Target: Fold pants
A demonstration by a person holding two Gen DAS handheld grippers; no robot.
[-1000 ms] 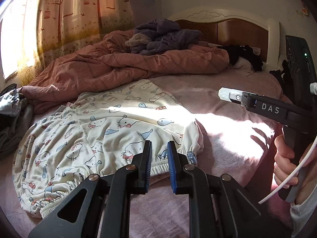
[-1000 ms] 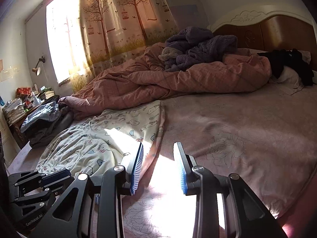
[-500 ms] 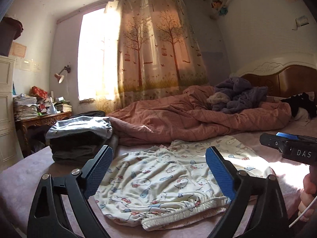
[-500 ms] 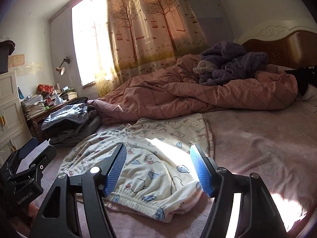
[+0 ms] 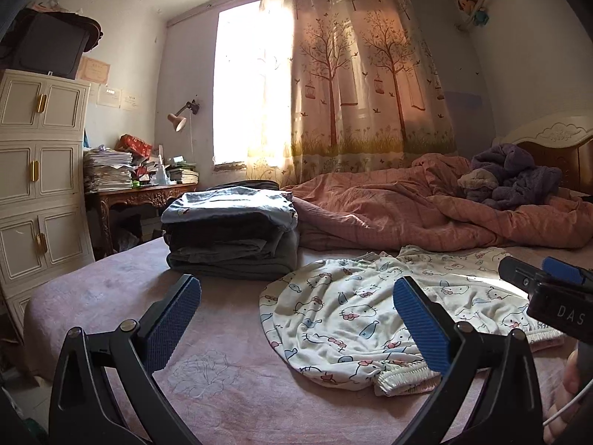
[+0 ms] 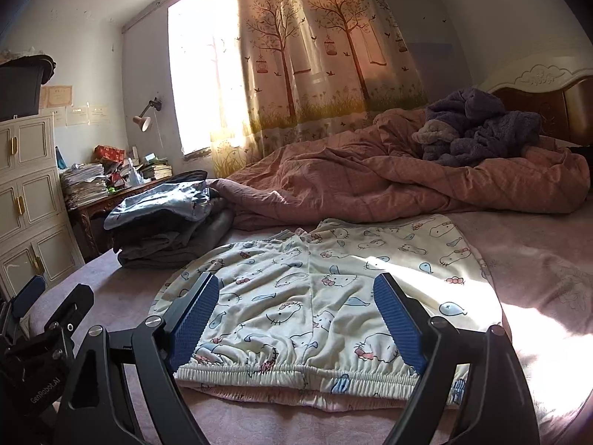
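Now the cartoon-print pants (image 6: 326,296) lie folded on the pink bed (image 5: 111,296), waistband nearest the cameras, beside a stack of folded clothes (image 5: 229,233) and in front of a rumpled pink quilt (image 6: 389,178). Both the left gripper (image 5: 296,322) and the right gripper (image 6: 300,319) hover above the bed, jaws spread wide and grasping nothing.
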